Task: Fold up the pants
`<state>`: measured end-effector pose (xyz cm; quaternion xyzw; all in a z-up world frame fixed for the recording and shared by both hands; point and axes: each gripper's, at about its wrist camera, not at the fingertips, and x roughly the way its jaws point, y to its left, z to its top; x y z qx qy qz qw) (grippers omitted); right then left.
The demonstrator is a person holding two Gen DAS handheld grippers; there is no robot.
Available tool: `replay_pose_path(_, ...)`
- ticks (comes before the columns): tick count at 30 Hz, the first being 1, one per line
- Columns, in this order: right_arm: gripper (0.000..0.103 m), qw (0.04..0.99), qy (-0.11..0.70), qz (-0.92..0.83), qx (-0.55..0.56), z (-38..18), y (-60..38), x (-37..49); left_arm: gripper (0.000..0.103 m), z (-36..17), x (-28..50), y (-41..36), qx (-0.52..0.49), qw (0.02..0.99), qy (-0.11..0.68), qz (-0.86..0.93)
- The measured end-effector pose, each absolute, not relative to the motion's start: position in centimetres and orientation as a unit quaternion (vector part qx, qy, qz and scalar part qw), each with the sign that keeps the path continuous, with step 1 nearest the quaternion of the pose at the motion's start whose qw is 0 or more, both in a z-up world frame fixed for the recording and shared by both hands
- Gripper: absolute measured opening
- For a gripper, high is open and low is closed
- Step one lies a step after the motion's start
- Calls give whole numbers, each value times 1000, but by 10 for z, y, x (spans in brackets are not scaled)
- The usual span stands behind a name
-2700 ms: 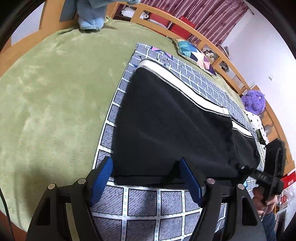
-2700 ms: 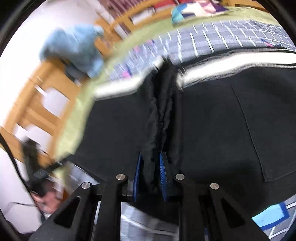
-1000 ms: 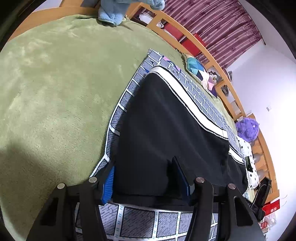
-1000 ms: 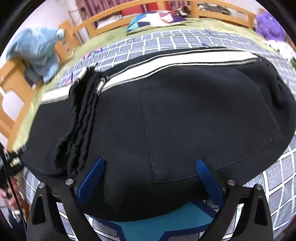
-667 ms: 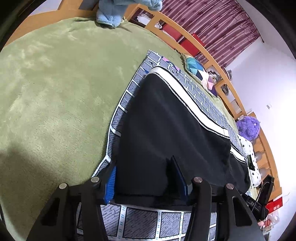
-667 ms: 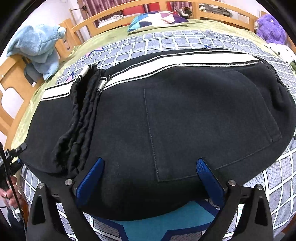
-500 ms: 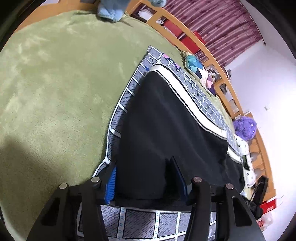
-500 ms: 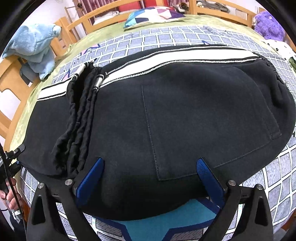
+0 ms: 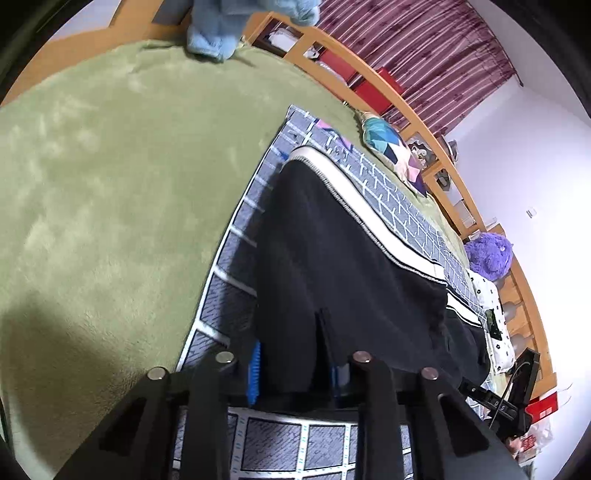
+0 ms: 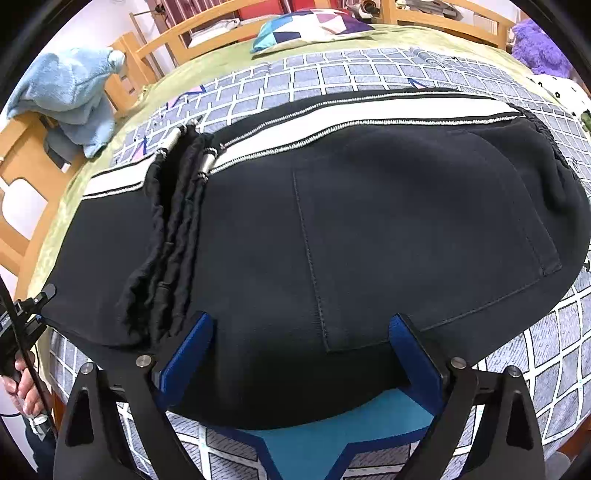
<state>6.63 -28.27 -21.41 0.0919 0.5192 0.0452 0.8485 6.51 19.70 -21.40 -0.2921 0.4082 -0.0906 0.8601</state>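
Note:
Black pants [image 9: 332,266] with a white side stripe lie folded on a grey checked mat [image 9: 229,295]. My left gripper [image 9: 295,373] has closed onto the near edge of the pants, its blue pads pressing a raised fold of black cloth. In the right wrist view the pants [image 10: 369,221] show a back pocket and the cuffs [image 10: 173,221] laid over them. My right gripper [image 10: 295,354] is open, its fingers spread wide over the near edge of the pants, holding nothing.
The mat lies on a green blanket [image 9: 103,184] on a wooden-railed bed. A blue towel [image 10: 70,96] hangs on the rail. A patterned pillow [image 10: 310,26] and a purple plush toy [image 9: 487,254] sit at the far side.
My left gripper's fingers have narrowed from wide open and now pinch the pants' near edge, lifting a small fold. My right gripper has let go of the cuffs and stays open.

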Motion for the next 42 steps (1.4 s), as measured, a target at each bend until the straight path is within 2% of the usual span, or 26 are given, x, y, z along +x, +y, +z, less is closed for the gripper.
replay_pose_path(7, 90, 847, 515, 50, 121, -208, -291, 62, 19, -172, 66, 175, -238, 886, 389, -83)
replay_pose_path(15, 90, 873, 472, 73, 101, -180, -298, 52, 17, -117, 64, 128, -183, 905, 371, -99)
replay_pose_path(25, 90, 894, 429, 94, 89, -159, -349, 33, 16, -65, 58, -13, -56, 917, 360, -164)
replay_pose_path(30, 90, 892, 425, 86, 129, -164, -395, 21, 16, -77, 60, -94, -18, 896, 383, -222)
replay_pose_path(34, 90, 890, 422, 80, 151, -167, -423, 8, 16, -111, 69, -141, -6, 874, 420, -243)
replay_pose_path(40, 90, 877, 437, 90, 177, -178, -439, 6, 18, -145, 69, -147, -32, 848, 470, -244)
replay_pose_path(42, 90, 875, 433, 102, 190, -176, -437, 12, 24, -139, 67, -139, -41, 839, 477, -258)
